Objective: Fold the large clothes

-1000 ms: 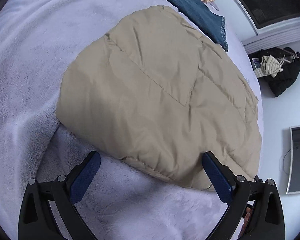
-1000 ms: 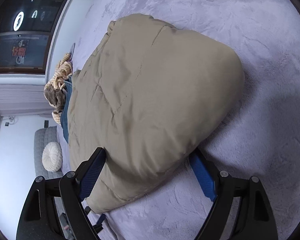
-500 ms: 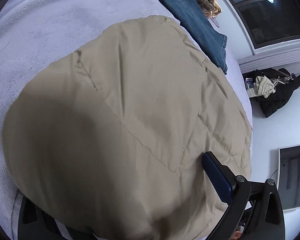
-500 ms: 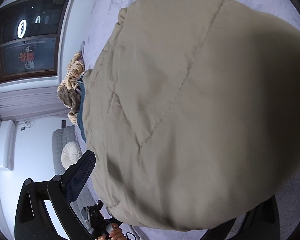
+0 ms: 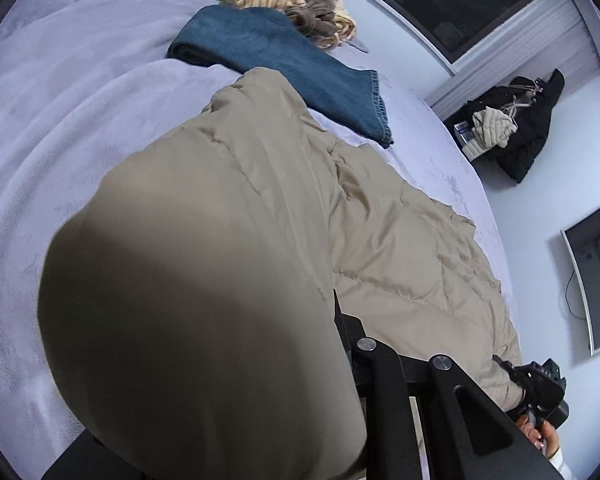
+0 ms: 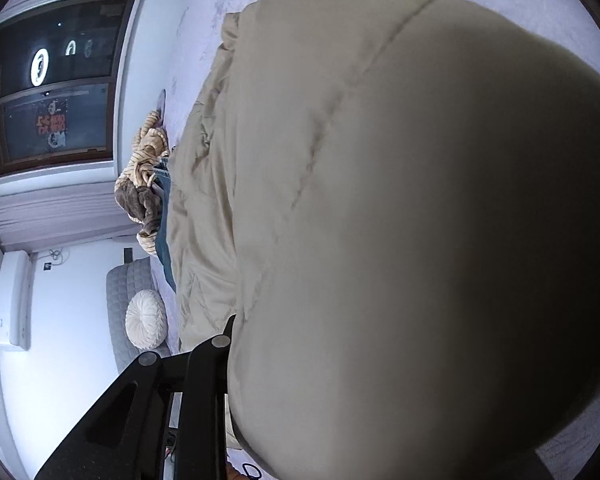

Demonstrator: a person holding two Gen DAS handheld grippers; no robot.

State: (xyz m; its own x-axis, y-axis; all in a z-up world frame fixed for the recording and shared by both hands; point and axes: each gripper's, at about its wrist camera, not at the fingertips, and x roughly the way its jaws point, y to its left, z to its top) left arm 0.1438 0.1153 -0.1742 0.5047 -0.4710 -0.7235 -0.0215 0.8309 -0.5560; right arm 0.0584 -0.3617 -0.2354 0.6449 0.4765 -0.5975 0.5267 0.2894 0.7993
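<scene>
One beige jacket (image 5: 204,300) bulges between both grippers' fingers, one folded jeans (image 5: 288,68) beyond

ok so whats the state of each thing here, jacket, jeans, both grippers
beige padded jacket: near edge lifted off the bed, bulging over both cameras, far part lying flat
left gripper: fingers buried in the jacket, jaws hidden
right gripper: fingers buried in the jacket, jaws hidden
blue jeans: folded, lying on the bed beyond the jacket
bed cover: spread, slightly rumpled
</scene>
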